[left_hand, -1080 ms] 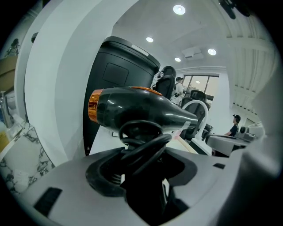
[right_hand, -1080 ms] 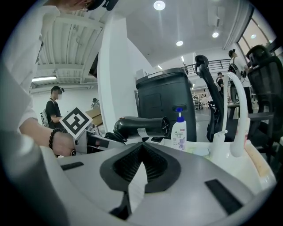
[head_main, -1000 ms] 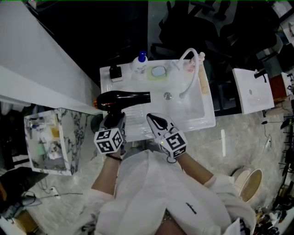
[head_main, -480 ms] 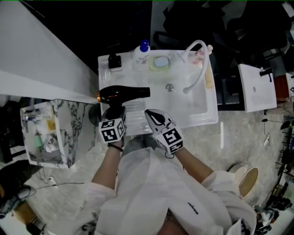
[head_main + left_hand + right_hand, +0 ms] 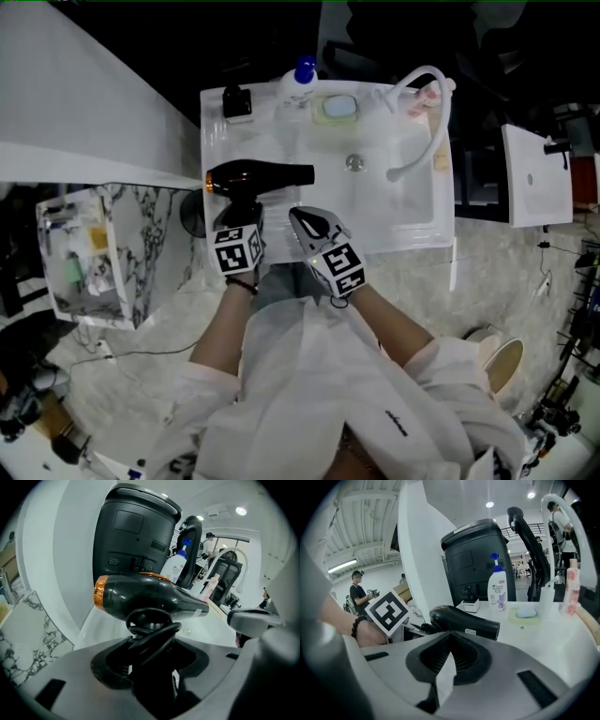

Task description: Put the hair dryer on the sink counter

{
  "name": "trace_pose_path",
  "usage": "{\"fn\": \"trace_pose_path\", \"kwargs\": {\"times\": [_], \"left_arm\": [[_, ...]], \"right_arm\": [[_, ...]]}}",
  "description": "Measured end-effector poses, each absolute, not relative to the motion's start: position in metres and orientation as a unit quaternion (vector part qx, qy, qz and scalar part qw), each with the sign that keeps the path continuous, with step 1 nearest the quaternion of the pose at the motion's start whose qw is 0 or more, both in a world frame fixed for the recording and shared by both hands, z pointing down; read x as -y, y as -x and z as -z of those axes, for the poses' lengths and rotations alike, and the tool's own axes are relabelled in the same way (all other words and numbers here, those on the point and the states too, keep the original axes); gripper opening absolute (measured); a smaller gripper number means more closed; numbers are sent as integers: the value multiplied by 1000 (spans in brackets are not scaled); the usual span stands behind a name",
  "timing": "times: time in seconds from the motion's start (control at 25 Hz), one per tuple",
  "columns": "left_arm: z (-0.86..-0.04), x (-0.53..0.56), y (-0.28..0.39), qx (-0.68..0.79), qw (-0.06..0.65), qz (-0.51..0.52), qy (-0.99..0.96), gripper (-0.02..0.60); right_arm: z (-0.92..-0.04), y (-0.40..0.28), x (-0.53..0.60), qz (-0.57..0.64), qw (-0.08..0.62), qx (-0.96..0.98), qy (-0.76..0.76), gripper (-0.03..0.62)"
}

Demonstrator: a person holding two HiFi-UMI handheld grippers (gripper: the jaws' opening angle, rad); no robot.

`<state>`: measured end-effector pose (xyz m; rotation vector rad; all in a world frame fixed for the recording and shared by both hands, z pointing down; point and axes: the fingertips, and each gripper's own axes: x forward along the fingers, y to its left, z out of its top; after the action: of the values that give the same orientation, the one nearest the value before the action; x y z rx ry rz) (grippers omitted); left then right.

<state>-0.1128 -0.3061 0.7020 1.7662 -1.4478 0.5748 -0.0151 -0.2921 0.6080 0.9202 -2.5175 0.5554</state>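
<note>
The black hair dryer point(image 5: 258, 176) with an orange rear ring point(image 5: 99, 591) lies level over the left part of the white sink counter point(image 5: 246, 145), nozzle toward the basin. My left gripper point(image 5: 242, 217) is shut on its handle, around which the cord point(image 5: 149, 632) is wound. Whether the dryer touches the counter I cannot tell. Just to the right, my right gripper point(image 5: 302, 221) hangs over the counter's front edge, jaws together and holding nothing. From the right gripper view the dryer point(image 5: 464, 623) is close ahead on the left.
A basin point(image 5: 375, 202) with a curved white faucet point(image 5: 427, 112) fills the counter's right half. Along the back stand a small black box point(image 5: 236, 101), a blue-capped pump bottle point(image 5: 302, 80) and a green soap dish point(image 5: 337, 108). A marble-patterned bin point(image 5: 84, 253) stands left of the counter.
Both grippers have sunk toward the counter, the left one carrying the hair dryer lower over the counter's left part. The grip on the handle is unchanged.
</note>
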Motion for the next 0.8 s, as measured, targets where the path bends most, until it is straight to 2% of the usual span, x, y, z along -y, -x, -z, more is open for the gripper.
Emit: {"fn": "trace_pose_path", "kwargs": {"times": [0.8], "left_arm": [[-730,316,112,564,393,-289,-666,252]], "right_arm": [[-631,26,300,-218,209,896,-324,17]]}}
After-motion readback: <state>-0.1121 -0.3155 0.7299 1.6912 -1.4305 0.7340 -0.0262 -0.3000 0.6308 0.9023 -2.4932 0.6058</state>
